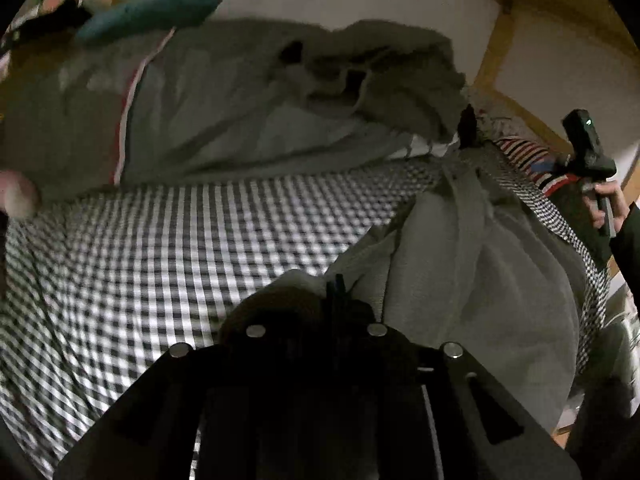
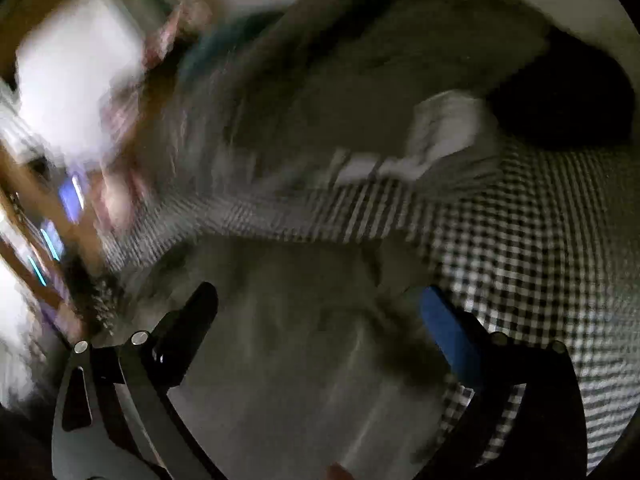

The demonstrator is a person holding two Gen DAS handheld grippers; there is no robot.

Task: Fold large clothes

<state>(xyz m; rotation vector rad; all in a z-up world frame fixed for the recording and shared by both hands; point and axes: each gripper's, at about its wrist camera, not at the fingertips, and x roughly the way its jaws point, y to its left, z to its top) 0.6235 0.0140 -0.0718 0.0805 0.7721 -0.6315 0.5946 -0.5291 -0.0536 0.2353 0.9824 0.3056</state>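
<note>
On the bed's checked cover (image 1: 168, 248), just ahead of the left hand-held gripper (image 1: 336, 284), lies a pale grey garment (image 1: 480, 272), bunched and running off to the gripper's right. That gripper's jaws stand narrow, nearly together, with the edge of the grey cloth right at their tips; whether they pinch it cannot be told in the dim light. Beyond it a grey blanket (image 1: 240, 92) is heaped against the wall, a teal cushion (image 1: 152, 12) behind that. The right hand-held gripper (image 2: 320, 304) has its jaws spread wide, nothing gripped, one blue-padded finger (image 2: 444, 328) to its right, and the grey garment spreads directly below it. Its view is heavily blurred.
</note>
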